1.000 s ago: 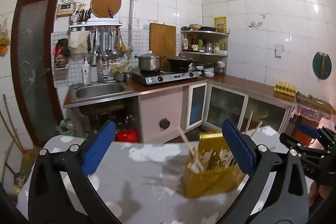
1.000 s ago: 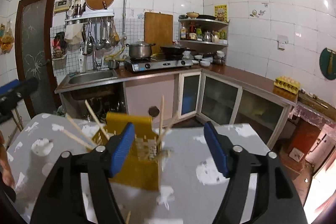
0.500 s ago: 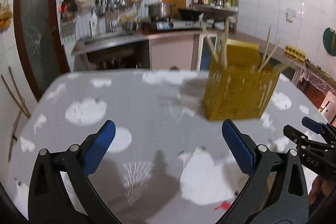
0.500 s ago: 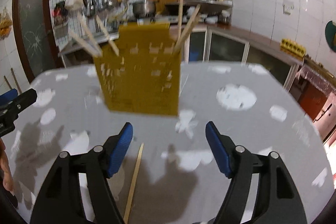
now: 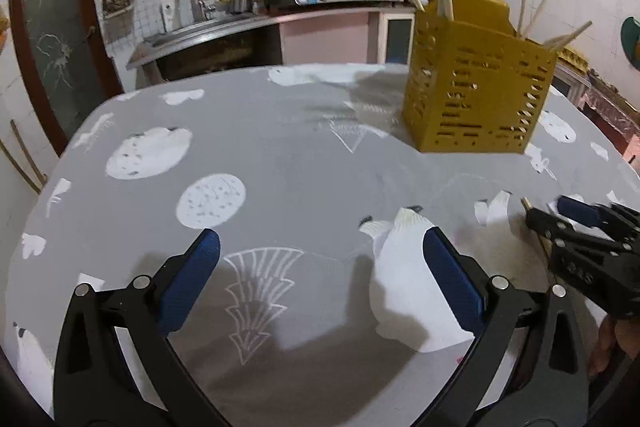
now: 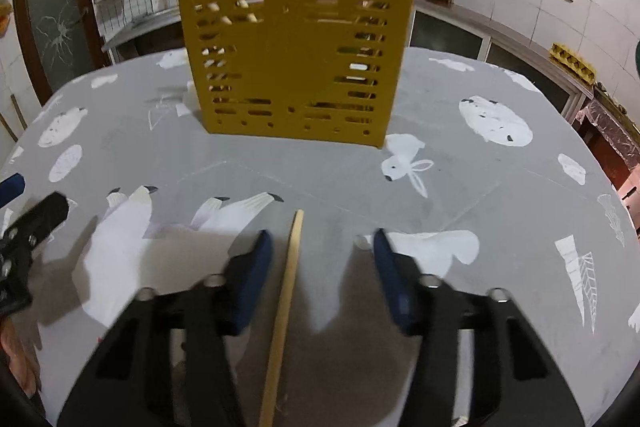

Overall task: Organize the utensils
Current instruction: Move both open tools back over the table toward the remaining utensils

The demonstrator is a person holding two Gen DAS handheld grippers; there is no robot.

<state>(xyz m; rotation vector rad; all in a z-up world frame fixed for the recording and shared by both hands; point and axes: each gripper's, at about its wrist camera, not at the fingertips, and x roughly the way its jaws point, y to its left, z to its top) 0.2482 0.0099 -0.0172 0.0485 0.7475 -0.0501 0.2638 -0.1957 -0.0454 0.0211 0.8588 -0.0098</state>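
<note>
Both grippers have come down low over the table (image 6: 500,187) since a second ago, when they looked up at the kitchen wall. Now the yellow basket (image 6: 296,63) stands big and close in the right view, with several chopsticks already sticking up out of its top. One more chopstick (image 6: 286,291) lies flat on the gray cloth in front of the basket, on the near side, well apart from it. The right gripper (image 6: 322,275) sits around this chopstick, and its jaws have just been closing. The chopstick is between them, nearer the left pad, but the pads do not press on it yet, and there is a gap on both sides. The left gripper (image 5: 320,279) is wide open with nothing in it, only bare cloth, and the basket stands far ahead of it to the right. So the step in hand looks like picking up the loose chopstick. Next, the right jaws need to close all the way until they pinch the thin stick. Then the stick must be lifted, tipped upright and dropped into the top of the basket. It is thin and flat on the cloth, so it might slip or roll away.
</note>
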